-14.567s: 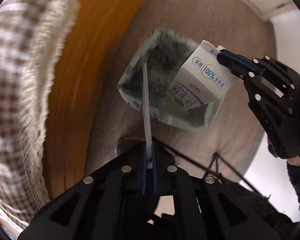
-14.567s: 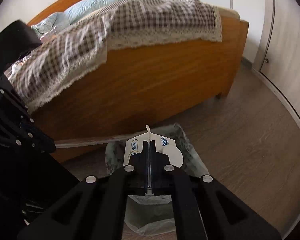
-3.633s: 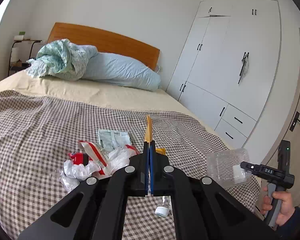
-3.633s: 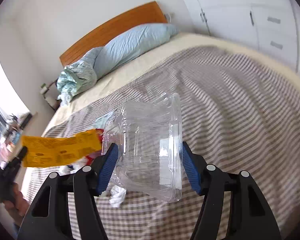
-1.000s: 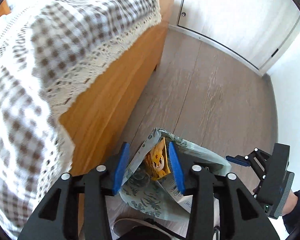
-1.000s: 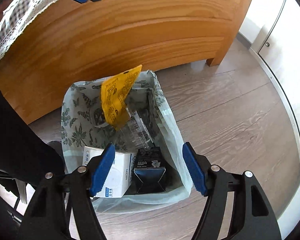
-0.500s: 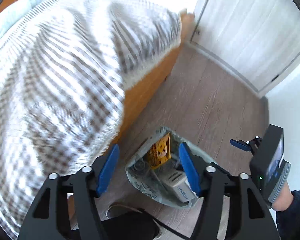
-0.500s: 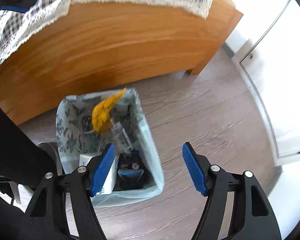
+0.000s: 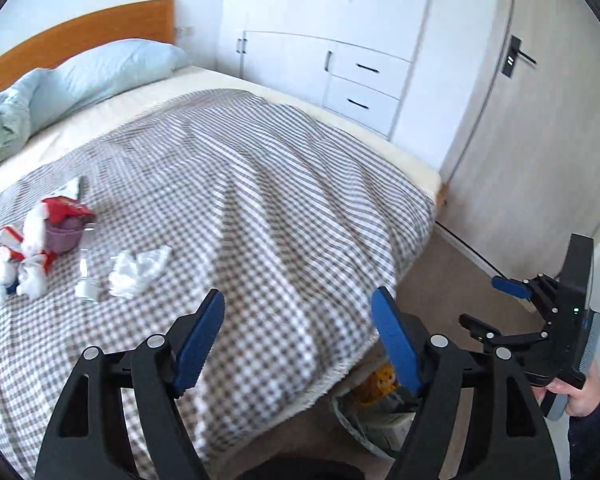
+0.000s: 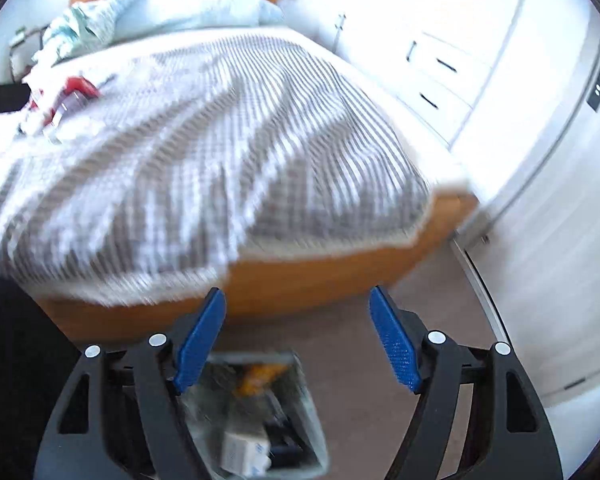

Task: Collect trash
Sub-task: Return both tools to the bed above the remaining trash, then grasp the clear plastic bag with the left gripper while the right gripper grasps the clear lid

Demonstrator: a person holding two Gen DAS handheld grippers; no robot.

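The checked bedspread point(image 9: 240, 200) looked like soft matt woven cloth with a pale fringed edge, laid over a bed frame point(image 10: 320, 280) of smooth, lightly glossy orange wood, while the floor point(image 9: 440, 272) showed a matt grey-brown wood grain. Both the left gripper point(image 9: 296, 340) and the right gripper point(image 10: 296, 336) were matt black plastic with silvery metal screw heads and finely ribbed blue pads point(image 10: 396, 340). The crumpled tissue point(image 9: 138, 270) seemed thin white paper, the red wrappers point(image 9: 66, 210) shiny film, and the bin liner point(image 10: 312, 412) thin translucent plastic printed with leaves
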